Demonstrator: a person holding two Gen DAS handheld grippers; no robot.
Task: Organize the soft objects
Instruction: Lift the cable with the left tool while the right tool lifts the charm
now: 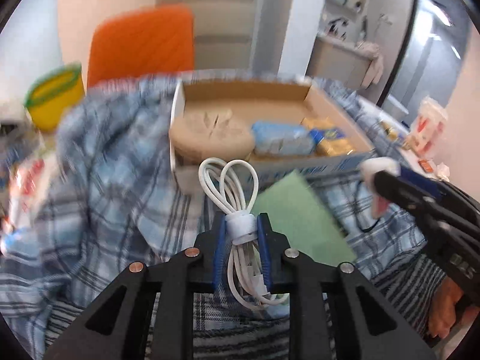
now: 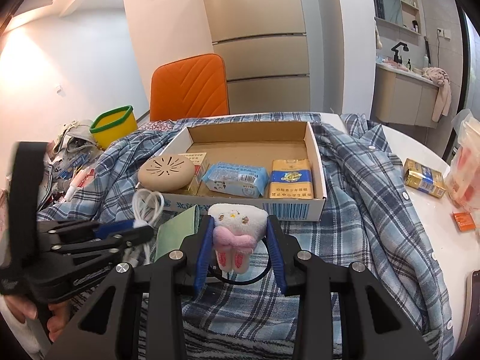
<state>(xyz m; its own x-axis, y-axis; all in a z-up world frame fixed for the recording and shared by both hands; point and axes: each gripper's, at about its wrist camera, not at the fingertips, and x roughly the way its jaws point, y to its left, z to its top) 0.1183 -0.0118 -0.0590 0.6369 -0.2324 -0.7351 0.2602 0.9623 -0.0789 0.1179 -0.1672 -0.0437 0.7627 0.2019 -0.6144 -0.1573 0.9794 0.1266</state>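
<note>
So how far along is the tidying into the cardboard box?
Partly done: the cardboard box already holds a tan round pouch, tissue pack and yellow packet. In hand: left hand-held gripper clamps the white cable; right hand-held gripper grips the plush toy. Both remain outside.

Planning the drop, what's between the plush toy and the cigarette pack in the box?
Only the box's front wall, right wrist view; plush toy before it, cigarette pack behind.

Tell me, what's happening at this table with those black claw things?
A person holds a gripper in each hand. The left gripper is shut on a bundled white cable; the right gripper is shut on a small plush toy. Both are just in front of an open cardboard box lying on a plaid shirt.
</note>
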